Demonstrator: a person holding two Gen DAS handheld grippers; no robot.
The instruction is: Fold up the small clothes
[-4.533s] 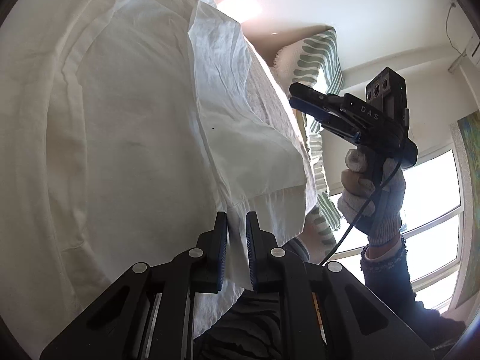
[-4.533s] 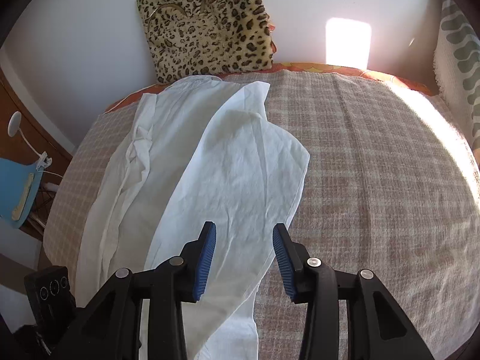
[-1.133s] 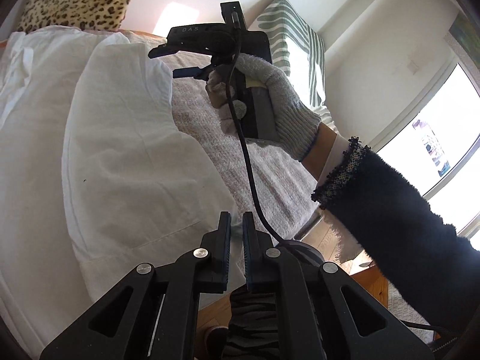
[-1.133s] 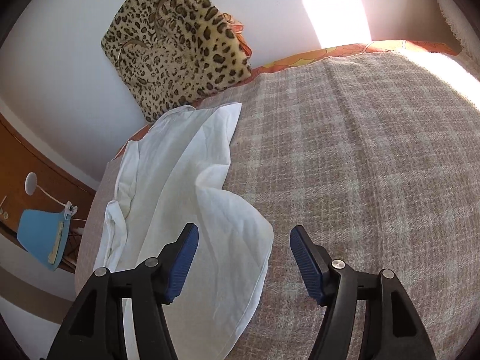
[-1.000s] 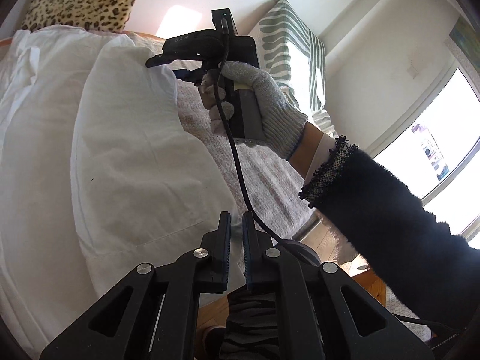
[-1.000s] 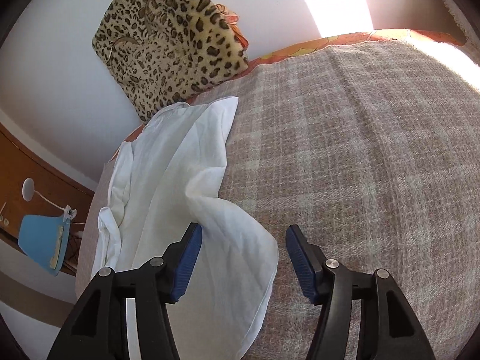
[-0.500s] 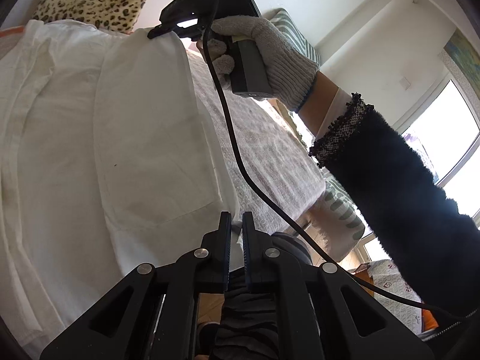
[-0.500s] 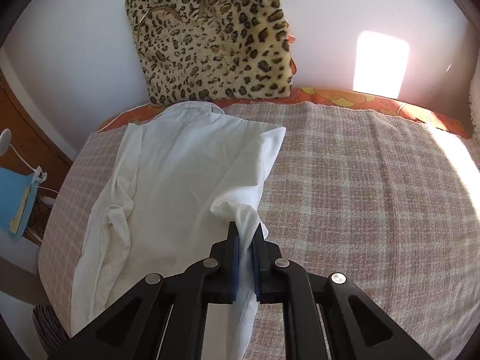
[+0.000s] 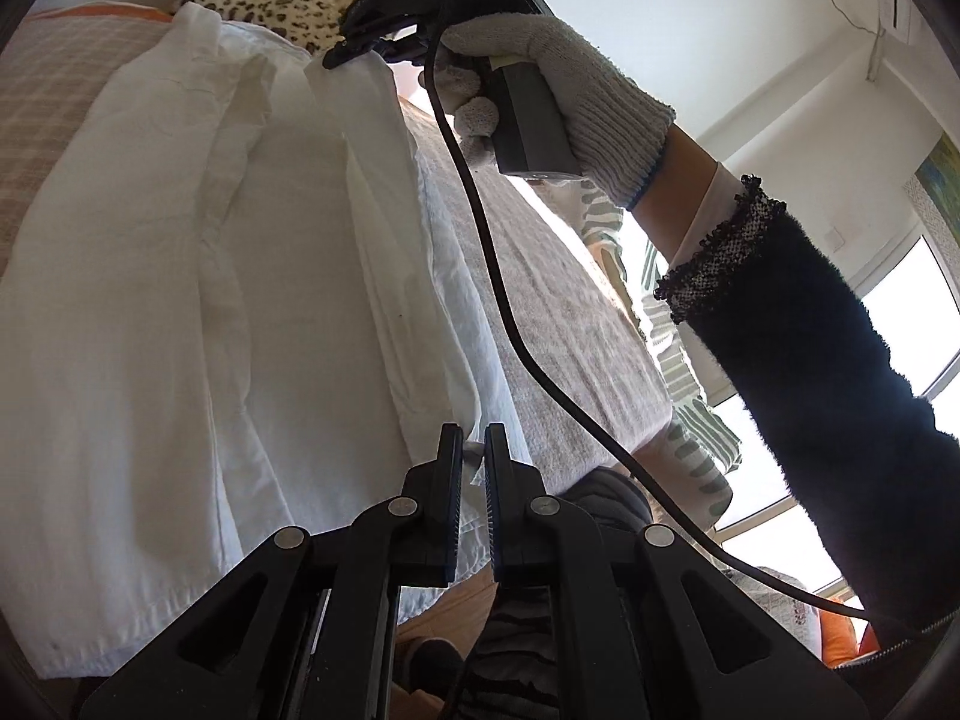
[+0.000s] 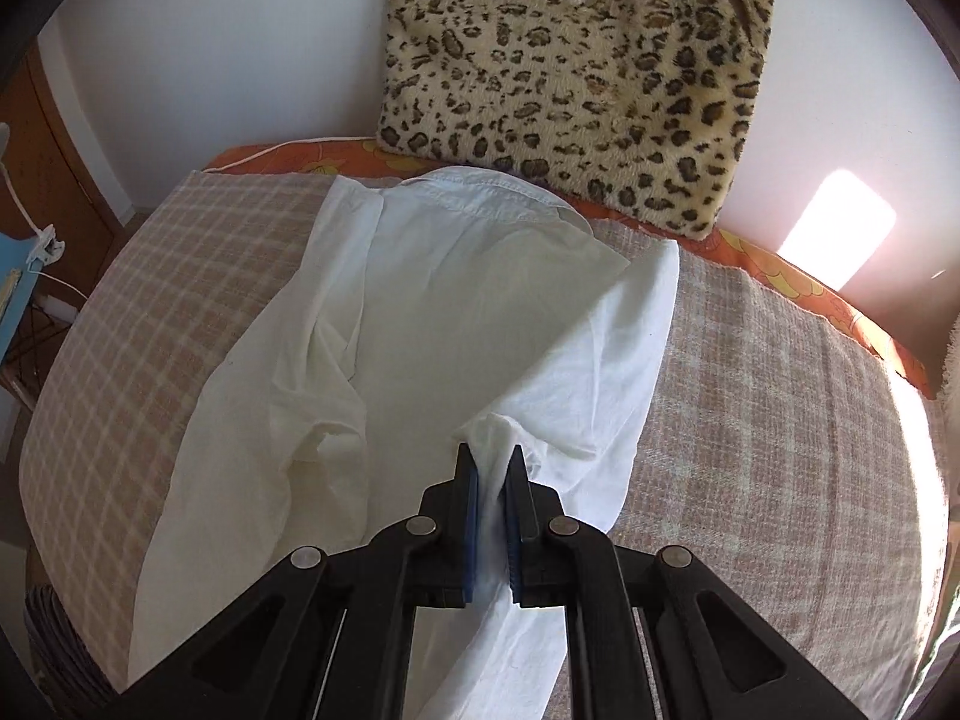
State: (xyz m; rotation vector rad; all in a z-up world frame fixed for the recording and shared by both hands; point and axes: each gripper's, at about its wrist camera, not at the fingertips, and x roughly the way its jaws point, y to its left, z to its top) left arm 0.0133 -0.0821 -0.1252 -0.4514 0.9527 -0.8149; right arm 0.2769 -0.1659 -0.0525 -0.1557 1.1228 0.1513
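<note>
Both tongs pinch the white shirt (image 10: pixel 456 312) (collar (image 10: pixel 480 192) shows only rightward).

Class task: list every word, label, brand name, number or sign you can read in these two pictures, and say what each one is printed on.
None can be read in either view.
The white shirt, the leopard cushion and the checked bedcover carry no writing.
The right tool and left tool show no readable mark here.

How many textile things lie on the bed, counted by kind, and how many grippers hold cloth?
White shirt: 1
Leopard-print cushion: 1
Checked bed cover: 1
Grippers shut on the shirt: 2, left gripper and right gripper
Total: 5
</note>
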